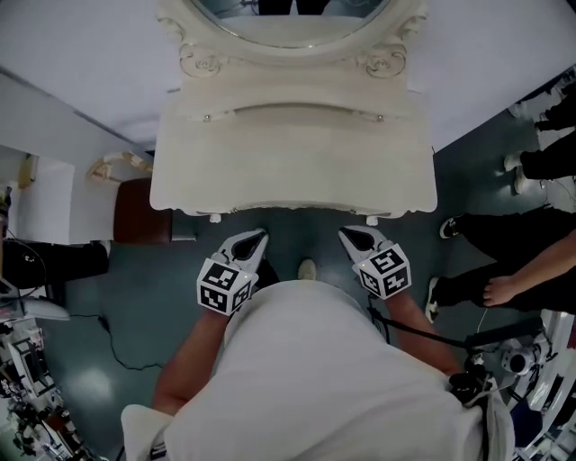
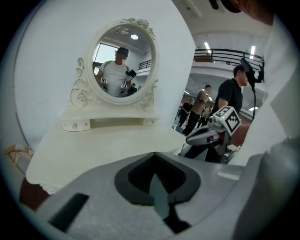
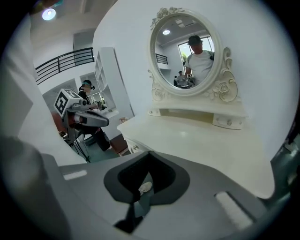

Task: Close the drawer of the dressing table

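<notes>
The cream dressing table (image 1: 288,153) with its oval mirror (image 1: 288,18) stands straight ahead of me. From above, no drawer sticks out past its front edge. My left gripper (image 1: 258,237) and right gripper (image 1: 346,234) hang just short of that edge, apart from it, side by side and pointing at the table. Both are shut with nothing in them. The left gripper view shows its own jaws (image 2: 158,190) together, the tabletop (image 2: 103,145) beyond and the right gripper (image 2: 188,139) to the right. The right gripper view shows its jaws (image 3: 140,199) together and the drawer front (image 3: 133,147) under the tabletop's rim.
A dark red stool (image 1: 139,212) sits at the table's left end. Legs and feet of several people (image 1: 522,261) stand on the floor at the right. Equipment and a cable (image 1: 117,347) lie at the lower left. My own shoe (image 1: 307,268) shows between the grippers.
</notes>
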{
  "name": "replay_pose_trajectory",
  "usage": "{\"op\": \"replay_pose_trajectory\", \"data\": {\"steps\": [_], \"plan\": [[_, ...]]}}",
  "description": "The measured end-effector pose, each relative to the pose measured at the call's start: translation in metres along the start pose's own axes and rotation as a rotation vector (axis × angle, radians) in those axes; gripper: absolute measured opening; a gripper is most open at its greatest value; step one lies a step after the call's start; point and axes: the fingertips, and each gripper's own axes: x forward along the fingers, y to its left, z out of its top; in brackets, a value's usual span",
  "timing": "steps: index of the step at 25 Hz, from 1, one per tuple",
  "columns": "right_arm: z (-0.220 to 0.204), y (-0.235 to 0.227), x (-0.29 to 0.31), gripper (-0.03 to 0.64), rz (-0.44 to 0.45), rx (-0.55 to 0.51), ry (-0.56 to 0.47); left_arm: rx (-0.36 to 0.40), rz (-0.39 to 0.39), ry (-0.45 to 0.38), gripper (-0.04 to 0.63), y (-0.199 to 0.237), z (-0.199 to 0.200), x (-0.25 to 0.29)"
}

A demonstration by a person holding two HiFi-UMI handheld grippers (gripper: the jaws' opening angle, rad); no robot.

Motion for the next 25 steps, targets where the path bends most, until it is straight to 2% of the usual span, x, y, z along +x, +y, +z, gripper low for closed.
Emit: {"op": "replay_pose_trajectory", "data": {"steps": [6, 16, 25], "plan": [[0.004, 0.009, -0.002, 0.000, 0.027, -0.044, -0.001, -0.036, -0.020, -0.005, 0.003, -0.022, -0.003, -0.003], [-0.001, 0.017, -0.010, 0.000, 0.020, -0.077, -0.003, 0.020, -0.049, -0.012, 0.003, -0.038, 0.002, -0.003], [-0.001, 0.025, -0.006, 0.000, 0.014, -0.089, 0.003, 0.028, -0.053, -0.013, 0.003, -0.032, -0.002, -0.008]]}}
